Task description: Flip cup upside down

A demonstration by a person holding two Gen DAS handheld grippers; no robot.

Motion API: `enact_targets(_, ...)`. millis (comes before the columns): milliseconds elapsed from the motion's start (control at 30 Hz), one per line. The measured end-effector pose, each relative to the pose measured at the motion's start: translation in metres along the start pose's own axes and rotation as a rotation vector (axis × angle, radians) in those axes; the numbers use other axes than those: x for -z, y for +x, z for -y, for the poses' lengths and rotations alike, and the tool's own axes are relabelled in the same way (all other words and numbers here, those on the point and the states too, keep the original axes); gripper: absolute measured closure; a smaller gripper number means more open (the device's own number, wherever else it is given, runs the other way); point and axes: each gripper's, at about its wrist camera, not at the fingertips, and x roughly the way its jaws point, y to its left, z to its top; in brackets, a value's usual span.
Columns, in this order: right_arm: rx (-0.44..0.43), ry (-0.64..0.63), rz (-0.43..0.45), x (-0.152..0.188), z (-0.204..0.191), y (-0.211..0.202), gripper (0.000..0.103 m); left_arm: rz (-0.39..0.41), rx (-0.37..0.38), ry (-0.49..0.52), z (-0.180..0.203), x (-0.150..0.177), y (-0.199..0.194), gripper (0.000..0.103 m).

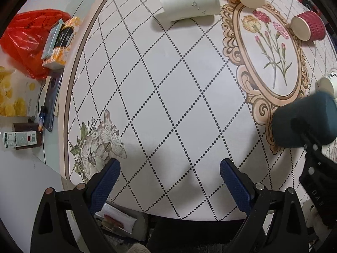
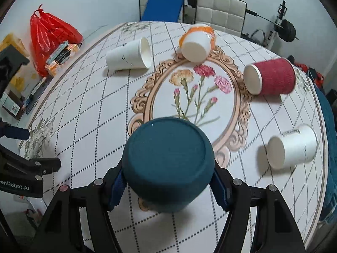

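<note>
Above the tabletop (image 2: 84,109), teal cup (image 2: 168,164) clamped base-up in right gripper (image 2: 168,189), seemingly poised for setting down inverted; left gripper (image 1: 168,179) wide apart, holding nothing.

We saw the teal cup (image 2: 168,164) covering the right gripper's fingertips (image 2: 118,187), the small white cup (image 1: 328,83) cut off, its print unreadable.

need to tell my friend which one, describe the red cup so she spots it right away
Find the oval flower frame printed mid-table. Just off its right edge a cup lies on its side: the red cup. It alone has a ribbed dark-red wall; the other loose cups are white or orange.
</note>
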Motion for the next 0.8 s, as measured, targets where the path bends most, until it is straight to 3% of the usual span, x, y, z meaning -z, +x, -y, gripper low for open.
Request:
enact_targets(133, 0.001, 0.037, -0.041, 0.008, -0.001, -0.001, 0.029, 0.050, 0.003, 0.008, -0.001, 0.000, -0.007, 0.006)
enact_targets(233, 0.005, 0.092, -0.059, 0.011, 0.001, -0.009, 0.013, 0.083, 0.008, 0.020, -0.002, 0.002, -0.015, 0.006)
enact_targets(333, 0.008, 0.174, -0.087, 0.016, 0.007, -0.023, 0.008, 0.111, 0.011, 0.026, -0.001, 0.005, -0.027, 0.006)
enact_targets(633, 0.250, 0.344, -0.053, 0.025, 0.029, -0.114, 0.004, 0.234, 0.045, 0.045, 0.012, 0.021, -0.087, 0.006)
enact_targets(800, 0.295, 0.366, -0.024, 0.021, 0.039, -0.156, 0.004, 0.300, 0.060, 0.036, 0.019, 0.033, -0.126, 0.006)
